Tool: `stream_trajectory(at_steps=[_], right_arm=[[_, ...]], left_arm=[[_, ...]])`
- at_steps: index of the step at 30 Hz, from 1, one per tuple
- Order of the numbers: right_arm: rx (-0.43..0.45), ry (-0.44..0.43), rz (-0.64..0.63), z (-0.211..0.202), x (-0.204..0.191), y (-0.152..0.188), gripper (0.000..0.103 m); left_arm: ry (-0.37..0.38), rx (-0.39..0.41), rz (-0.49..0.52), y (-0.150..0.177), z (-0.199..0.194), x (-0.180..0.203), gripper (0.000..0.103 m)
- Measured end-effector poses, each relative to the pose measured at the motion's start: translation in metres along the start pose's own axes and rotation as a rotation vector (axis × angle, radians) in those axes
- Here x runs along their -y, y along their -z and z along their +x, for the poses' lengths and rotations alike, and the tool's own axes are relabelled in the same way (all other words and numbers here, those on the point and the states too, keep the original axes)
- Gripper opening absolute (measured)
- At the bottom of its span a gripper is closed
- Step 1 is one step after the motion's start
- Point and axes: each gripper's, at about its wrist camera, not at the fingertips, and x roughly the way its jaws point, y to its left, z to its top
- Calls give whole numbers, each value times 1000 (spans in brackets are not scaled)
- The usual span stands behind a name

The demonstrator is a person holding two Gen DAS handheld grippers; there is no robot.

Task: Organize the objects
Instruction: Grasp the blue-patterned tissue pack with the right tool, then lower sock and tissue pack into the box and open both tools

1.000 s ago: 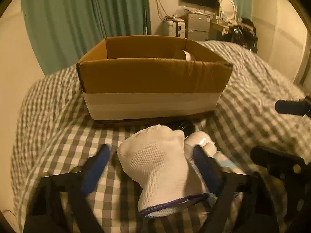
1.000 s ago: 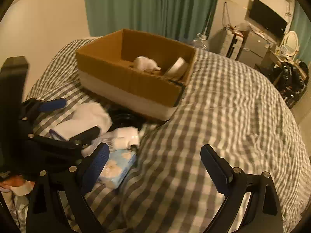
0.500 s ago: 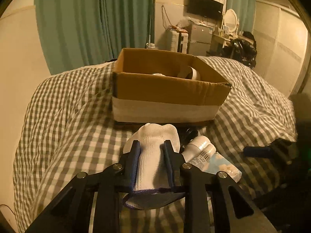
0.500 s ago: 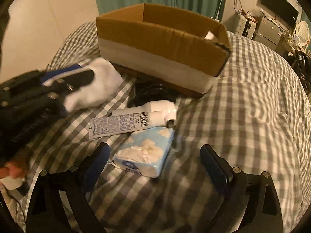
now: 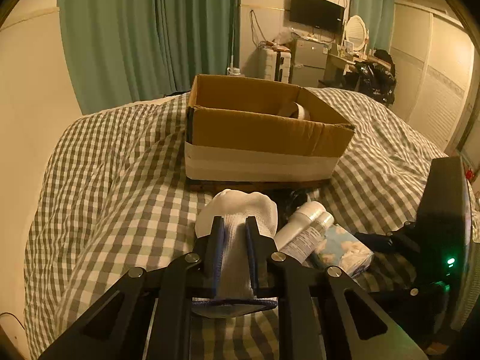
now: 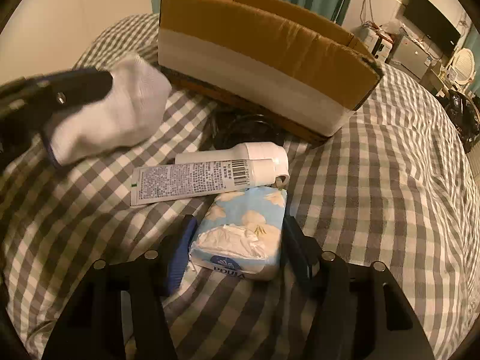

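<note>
My left gripper (image 5: 235, 225) is shut on a white glove (image 5: 240, 210), lifted a little over the checked bedspread; the glove also shows in the right wrist view (image 6: 120, 111). My right gripper (image 6: 240, 225) is open, its fingers on either side of a blue tissue pack (image 6: 243, 228), which also shows in the left wrist view (image 5: 342, 246). A white tube (image 6: 195, 177) and a white bottle (image 6: 240, 153) lie beside the pack. The cardboard box (image 5: 264, 138) stands behind them, holding a tape roll (image 5: 297, 111).
A black coiled cable (image 6: 246, 129) lies between the bottle and the box (image 6: 270, 60). The checked bedspread (image 5: 105, 180) slopes away on all sides. Green curtains, a TV and shelves stand beyond the bed.
My left gripper closed on the glove and lifted it back from the box. My right gripper came down over the tissue pack and its fingers narrowed around it.
</note>
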Motion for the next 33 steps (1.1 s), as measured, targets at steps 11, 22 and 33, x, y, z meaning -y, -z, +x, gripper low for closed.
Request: stream_trajectory(at_steps=[11,22,33], right_arm=[[135,-68,40,-48,5,11,56],[189,-68,99,-69,30,9,57],[163,-88,132,-58,48,5,57]], left_arm=[[12,29,7,2,-27,8,2],[67,-7,47,2,-14,19,34],[32,-136,77,13,41,28,58]])
